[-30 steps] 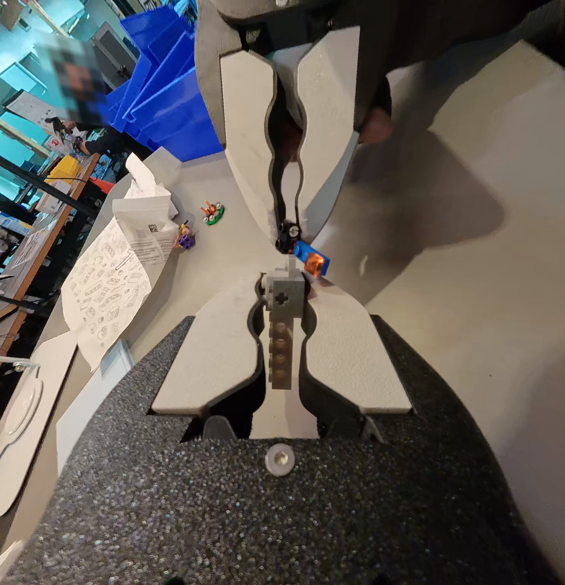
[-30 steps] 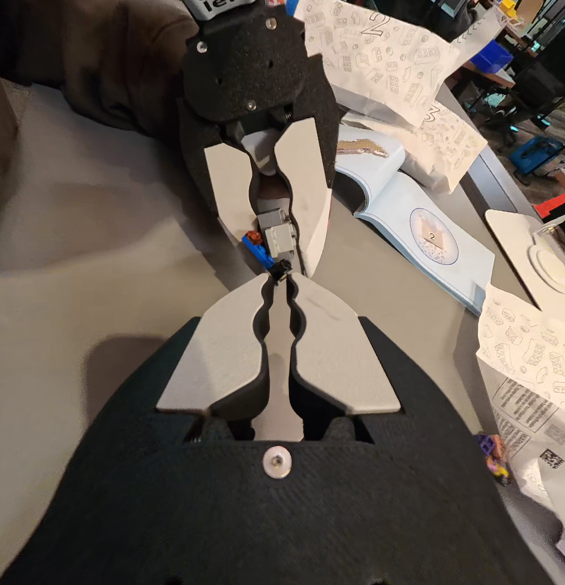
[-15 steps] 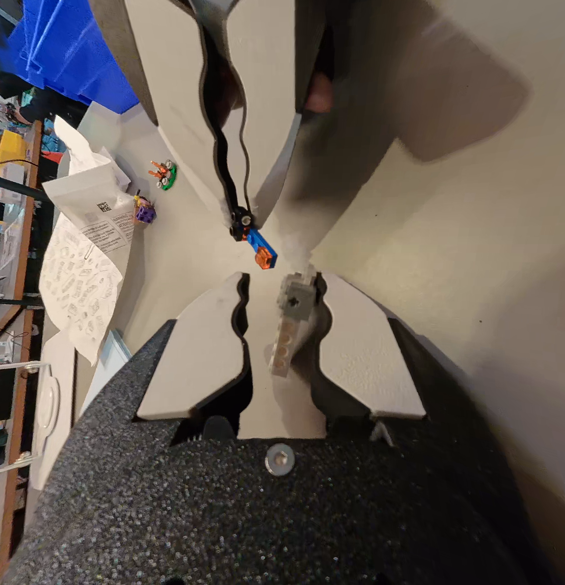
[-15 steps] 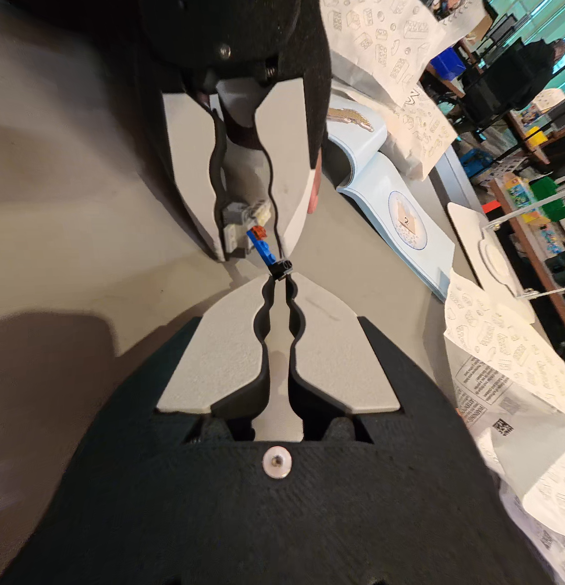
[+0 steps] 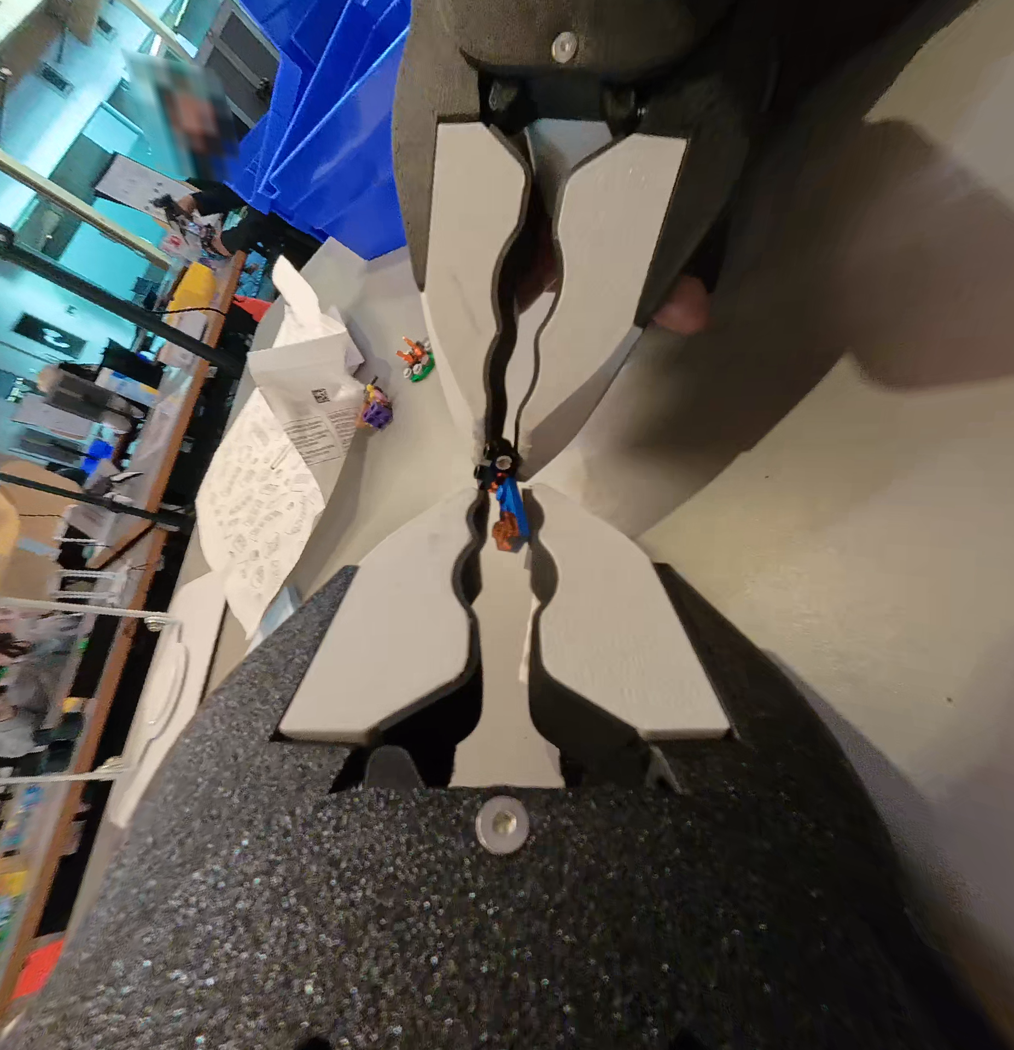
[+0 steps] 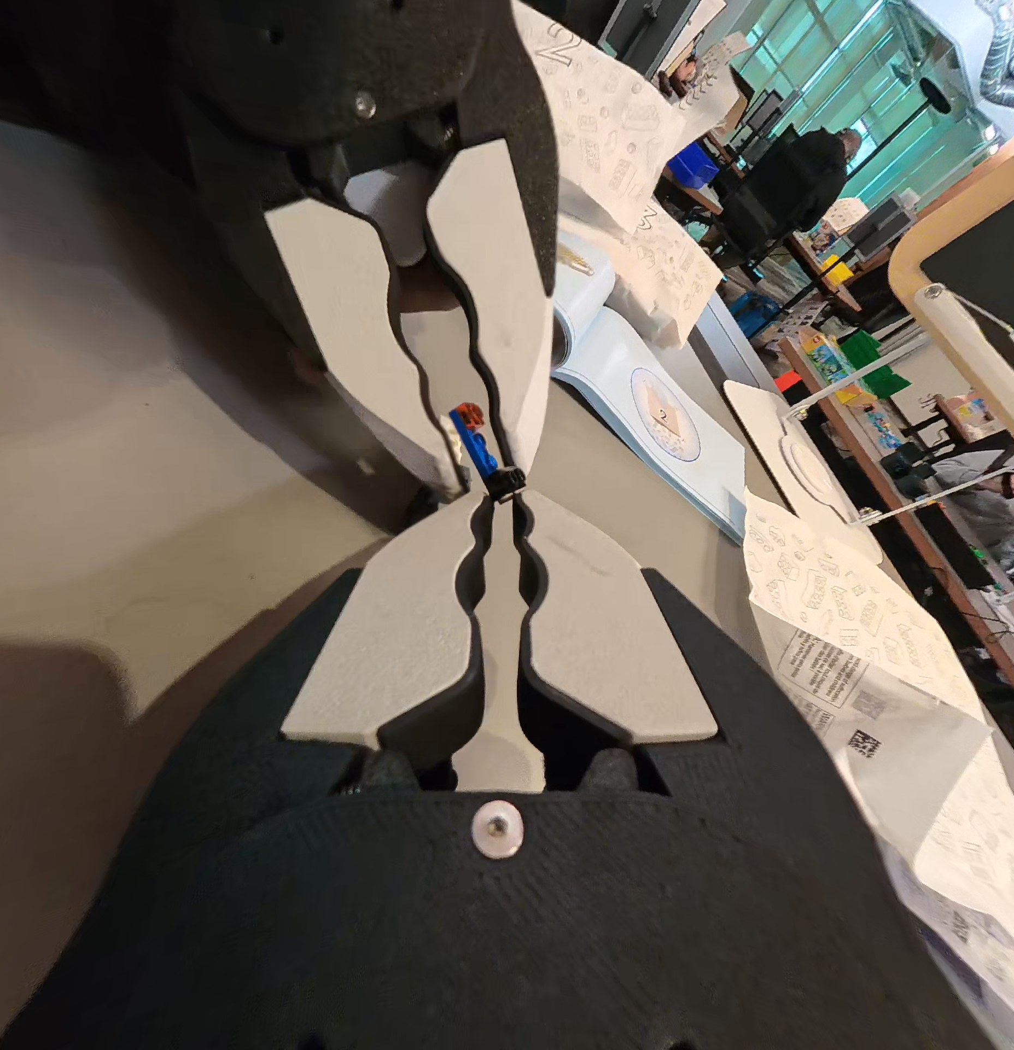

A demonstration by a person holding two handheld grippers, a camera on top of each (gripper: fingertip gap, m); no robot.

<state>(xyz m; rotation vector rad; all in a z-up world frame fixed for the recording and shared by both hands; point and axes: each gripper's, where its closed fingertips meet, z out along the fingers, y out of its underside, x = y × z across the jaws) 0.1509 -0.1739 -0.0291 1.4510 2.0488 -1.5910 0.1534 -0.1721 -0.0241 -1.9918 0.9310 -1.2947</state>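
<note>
R GRIPPER (image 6: pixel 502 500): tips pinched on black piece (image 6: pixel 507 482) of small brick assy; pads press both sides.
ASSY: black piece + blue plate (image 6: pixel 475 444) + orange stud (image 6: pixel 470 415); sticks out fwd from R tips, held above table.
L GRIPPER (image 5: pixel 503 497): faces R gripper tip to tip; jaws nearly closed, narrow gap; blue plate (image 5: pixel 513 505) and orange stud (image 5: pixel 506 531) sit between the fingers.
L CONTACT: plate close to one finger (image 5: pixel 556 511); whether pads press, cannot tell.
TABLE (image 5: pixel 834 568): grey, bare below the tips; gripper shadows on it.
L VIEW SURROUNDS: purple brick bit (image 5: pixel 376 412) and green/orange bit (image 5: pixel 416 361) on table, well apart from tips; white paper bag (image 5: pixel 306 392) just beside purple bit; printed sheet (image 5: pixel 254 500); blue bins (image 5: pixel 334 130) at far edge.
R VIEW SURROUNDS: open booklet (image 6: pixel 652 420) beyond L gripper; printed paper bags (image 6: pixel 618 125); another bag (image 6: pixel 868 682) at right.
IN THE WAY: only the two grippers, crowding each other at the tips.
</note>
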